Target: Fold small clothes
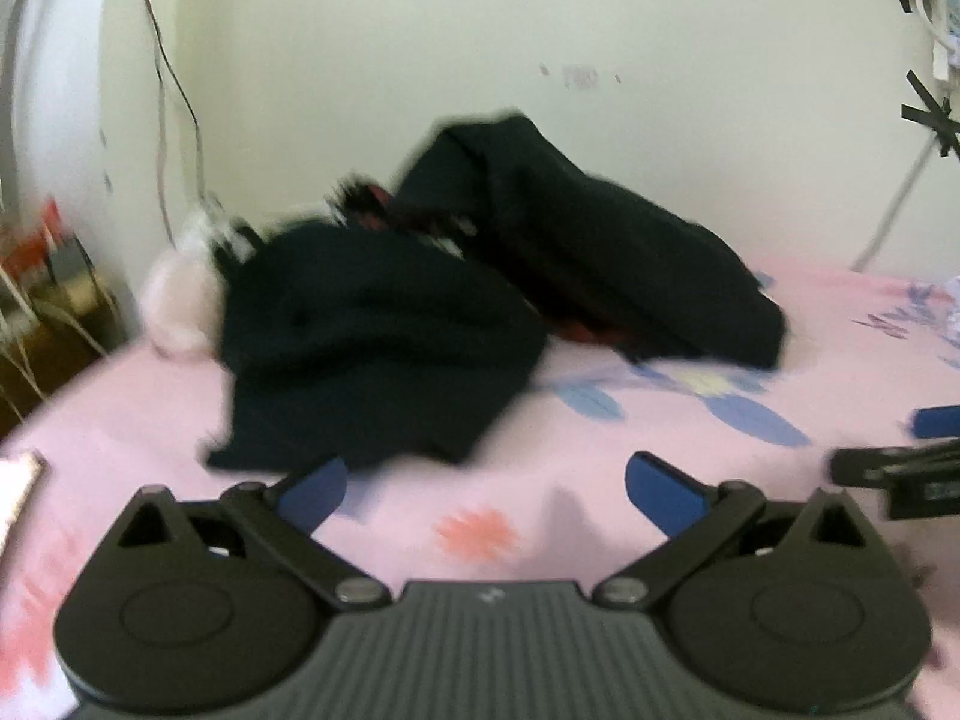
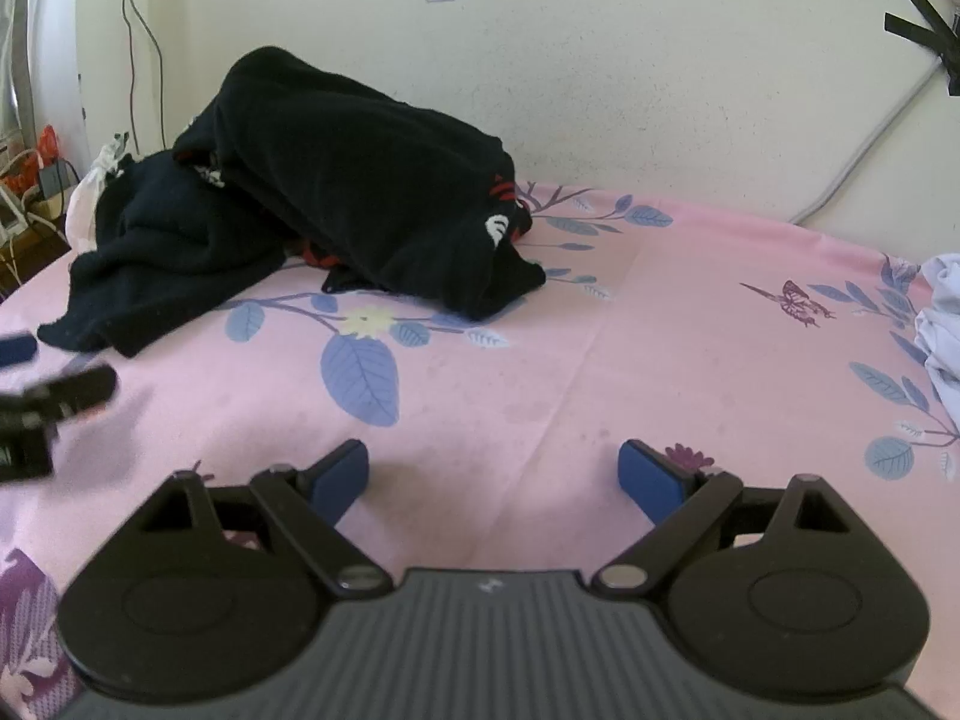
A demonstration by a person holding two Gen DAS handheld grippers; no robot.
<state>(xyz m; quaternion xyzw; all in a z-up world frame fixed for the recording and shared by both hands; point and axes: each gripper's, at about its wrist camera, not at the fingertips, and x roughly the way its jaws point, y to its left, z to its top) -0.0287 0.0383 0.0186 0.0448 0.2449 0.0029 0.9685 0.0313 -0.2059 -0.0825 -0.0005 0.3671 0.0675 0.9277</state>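
Note:
A heap of dark navy and black clothes [image 1: 468,276] with red and white trim lies crumpled on the pink floral bedsheet [image 1: 540,516] against the wall; it also shows in the right wrist view [image 2: 336,204]. My left gripper [image 1: 486,489] is open and empty, just in front of the heap's near edge. My right gripper [image 2: 495,477] is open and empty over bare sheet [image 2: 600,360], well short of the heap. Each gripper shows at the edge of the other's view: the right one [image 1: 900,468] and the left one [image 2: 42,402].
A pale lilac garment [image 2: 942,336] lies at the right edge of the bed. A white bundle [image 1: 180,294] sits behind the heap at the left. Cables hang on the wall, and a cluttered shelf [image 1: 42,276] stands past the bed's left edge.

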